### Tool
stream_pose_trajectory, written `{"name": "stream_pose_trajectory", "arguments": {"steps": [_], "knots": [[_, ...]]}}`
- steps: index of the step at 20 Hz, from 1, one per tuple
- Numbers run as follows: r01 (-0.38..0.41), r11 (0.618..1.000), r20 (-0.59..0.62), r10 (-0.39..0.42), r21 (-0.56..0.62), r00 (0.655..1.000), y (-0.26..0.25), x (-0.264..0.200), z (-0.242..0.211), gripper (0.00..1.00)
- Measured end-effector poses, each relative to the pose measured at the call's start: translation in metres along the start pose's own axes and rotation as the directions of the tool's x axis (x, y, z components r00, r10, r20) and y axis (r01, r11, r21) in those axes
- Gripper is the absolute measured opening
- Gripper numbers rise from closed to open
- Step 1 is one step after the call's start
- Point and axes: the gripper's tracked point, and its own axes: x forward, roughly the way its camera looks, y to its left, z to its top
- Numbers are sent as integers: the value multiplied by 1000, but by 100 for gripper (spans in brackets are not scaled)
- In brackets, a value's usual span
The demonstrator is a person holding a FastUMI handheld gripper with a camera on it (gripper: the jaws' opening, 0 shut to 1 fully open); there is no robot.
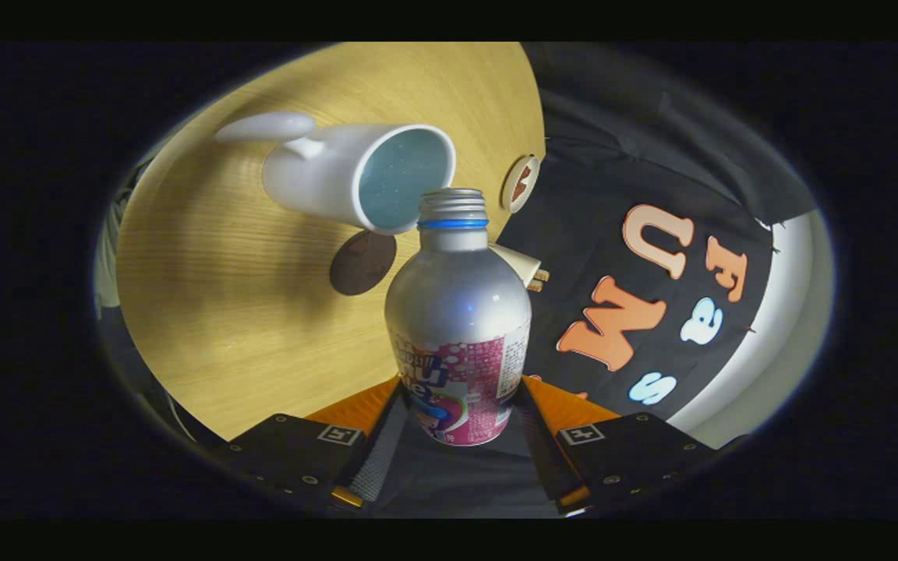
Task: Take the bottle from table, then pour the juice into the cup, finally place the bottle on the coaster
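the gripper (461,417) has its jaws pinching the label band of the silver juice bottle (457,312), one on each side, the capless neck tipped toward the white mug (340,175). just beyond the neck a dark round coaster (359,265) lies on the wooden desk (223,312), beside the mug.

Uncapped silver bottle (458,312) tilted at the white cup's (355,175) mouth; dark round coaster (362,263) beneath.

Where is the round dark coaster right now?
In the gripper view, the dark coaster lies flat on the wooden table, beyond the fingers, just beside the white cup and the bottle held by the gripper.
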Motion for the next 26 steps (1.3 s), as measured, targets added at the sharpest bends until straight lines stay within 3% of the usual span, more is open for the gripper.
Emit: {"name": "stream_pose_trajectory", "arguments": {"steps": [2,5,8,12,17,23,26], "knots": [[-28,992,28,24,125,999,9,-1,4,77],[-82,942,64,64,325,996,26,-1,4,77],[-152,836,113,109,527,988,43,1,6,78],[-227,647,189,129,728,973,53,3,3,78],[-267,344,250,92,900,964,53,15,-8,78],[-313,36,313,9,949,950,47,29,-4,78],[-345,-89,343,-31,935,939,39,40,7,78]]}}
